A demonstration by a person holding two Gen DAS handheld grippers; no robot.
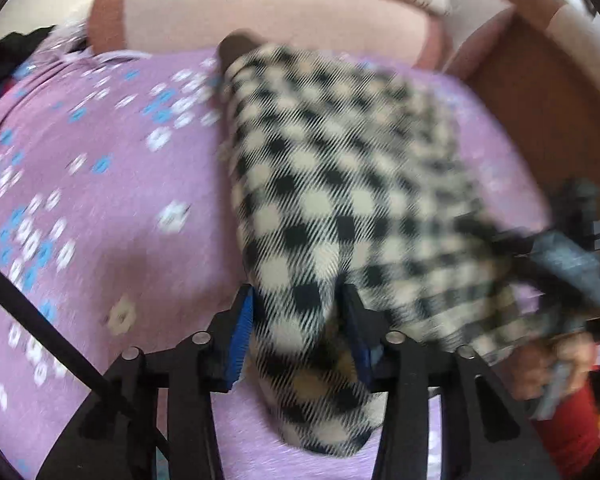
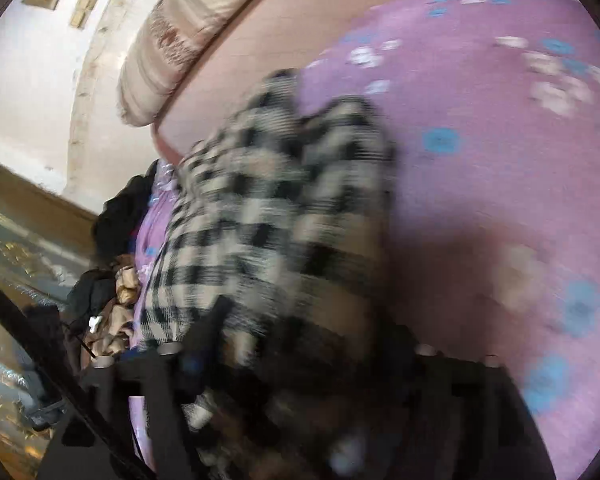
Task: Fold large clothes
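A black-and-cream checked garment [image 1: 340, 184] lies spread across a purple flowered bedsheet [image 1: 120, 200]. My left gripper [image 1: 298, 332] points down at its near end, and its blue pads [image 1: 240, 340] press on a bunched fold of the cloth. My right gripper [image 1: 572, 248] shows blurred at the garment's right edge. In the right wrist view the checked garment [image 2: 268, 208] is heaped over and between the dark fingers of the right gripper [image 2: 308, 340]. Blur hides whether those pads press on it.
A pink padded headboard [image 1: 260, 8] and a striped pillow [image 2: 180, 40] bound the far side of the bed. A wooden bed frame [image 1: 540, 100] runs along the right. Dark and tan clothes [image 2: 108, 272] are piled at the bed's end. A hand [image 1: 548, 368] with a red sleeve holds the right gripper.
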